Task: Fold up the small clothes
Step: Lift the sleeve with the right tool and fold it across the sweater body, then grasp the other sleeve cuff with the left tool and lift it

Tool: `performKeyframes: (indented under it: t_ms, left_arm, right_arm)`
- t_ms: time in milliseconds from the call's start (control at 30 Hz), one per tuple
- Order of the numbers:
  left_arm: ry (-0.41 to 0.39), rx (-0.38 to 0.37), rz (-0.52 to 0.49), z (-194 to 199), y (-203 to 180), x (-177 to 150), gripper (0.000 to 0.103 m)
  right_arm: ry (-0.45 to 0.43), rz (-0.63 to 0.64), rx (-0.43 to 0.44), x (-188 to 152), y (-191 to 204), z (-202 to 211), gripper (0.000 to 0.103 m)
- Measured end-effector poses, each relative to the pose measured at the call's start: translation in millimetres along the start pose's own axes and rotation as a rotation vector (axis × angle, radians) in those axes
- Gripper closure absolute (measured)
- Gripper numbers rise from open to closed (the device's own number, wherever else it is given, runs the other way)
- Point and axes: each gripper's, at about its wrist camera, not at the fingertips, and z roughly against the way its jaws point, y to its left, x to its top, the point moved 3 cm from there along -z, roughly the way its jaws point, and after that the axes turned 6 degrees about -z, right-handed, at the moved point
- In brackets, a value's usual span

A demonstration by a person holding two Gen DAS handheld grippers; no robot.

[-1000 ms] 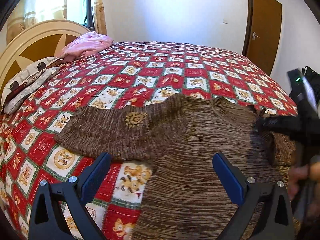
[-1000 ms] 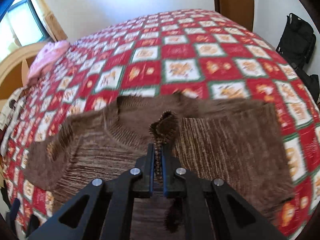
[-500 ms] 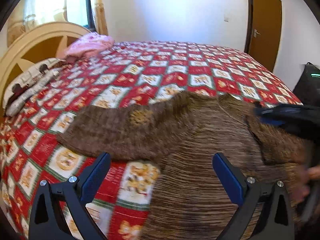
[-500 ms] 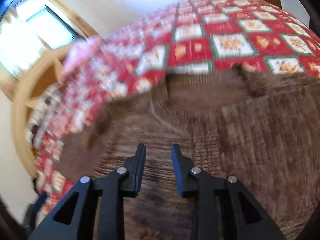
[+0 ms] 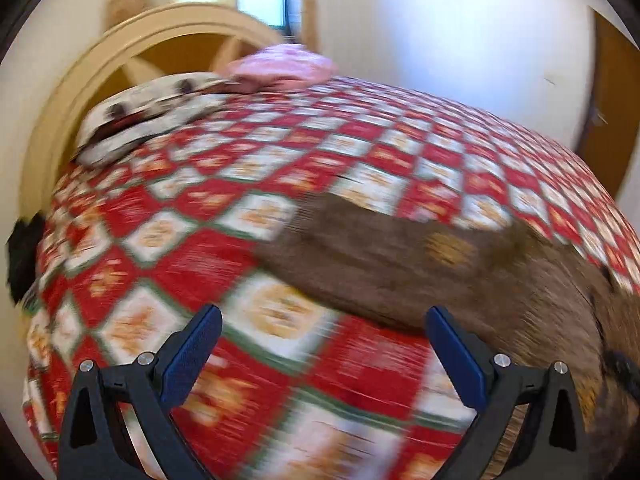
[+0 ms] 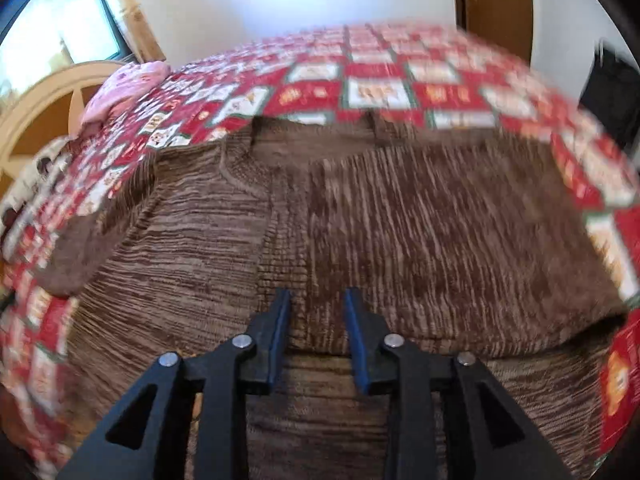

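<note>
A brown knitted sweater [image 6: 400,224] lies flat on the red patchwork bedspread [image 6: 380,92], its right side folded over the body. Its left sleeve [image 5: 380,256] stretches out to the left, with a small gold emblem on it. My right gripper [image 6: 318,300] is open a little and empty, just above the middle of the sweater. My left gripper [image 5: 322,320] is wide open and empty, above the bedspread just in front of the sleeve. Both views are blurred by motion.
A pink folded garment [image 5: 280,68] and a patterned pillow [image 5: 140,116] lie by the cream headboard [image 5: 100,64]. A brown door [image 6: 496,4] stands at the far wall. A black bag [image 6: 612,92] sits beyond the bed's right edge.
My right gripper has let go of the sweater's folded edge and opened; the flap now lies flat. My left gripper has swung left toward the outstretched sleeve, still open.
</note>
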Motion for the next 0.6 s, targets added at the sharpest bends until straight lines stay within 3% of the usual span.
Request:
performKeyframes:
  t_ms: [133, 200, 300, 400, 533, 600]
  left_arm:
    - [0.006, 0.063, 0.111, -15.5, 47.2, 13.5, 0.001]
    - [0.012, 0.027, 0.218, -29.2, 62.4, 18.9, 0.001]
    - [0.064, -0.027, 0.299, -56.1, 59.1, 22.9, 0.001]
    - [0.131, -0.056, 0.307, -82.0, 40.6, 20.7, 0.002]
    - [0.209, -0.074, 0.329, -107.5, 22.9, 10.6, 0.023]
    - [0.198, -0.045, 0.338, -109.7, 20.9, 10.2, 0.026]
  right_arm:
    - [-0.051, 0.017, 0.021, -6.5, 10.2, 7.0, 0.058]
    - [-0.078, 0.005, 0.027, -6.4, 9.7, 8.9, 0.05]
    - [-0.091, 0.019, 0.015, -8.9, 11.4, 7.3, 0.046]
    - [-0.071, 0.019, 0.015, -9.7, 13.3, -1.3, 0.046]
    - [-0.069, 0.026, 0.018, -9.4, 14.7, -2.6, 0.045]
    - [-0.066, 0.032, 0.017, -10.5, 15.4, -2.9, 0.044]
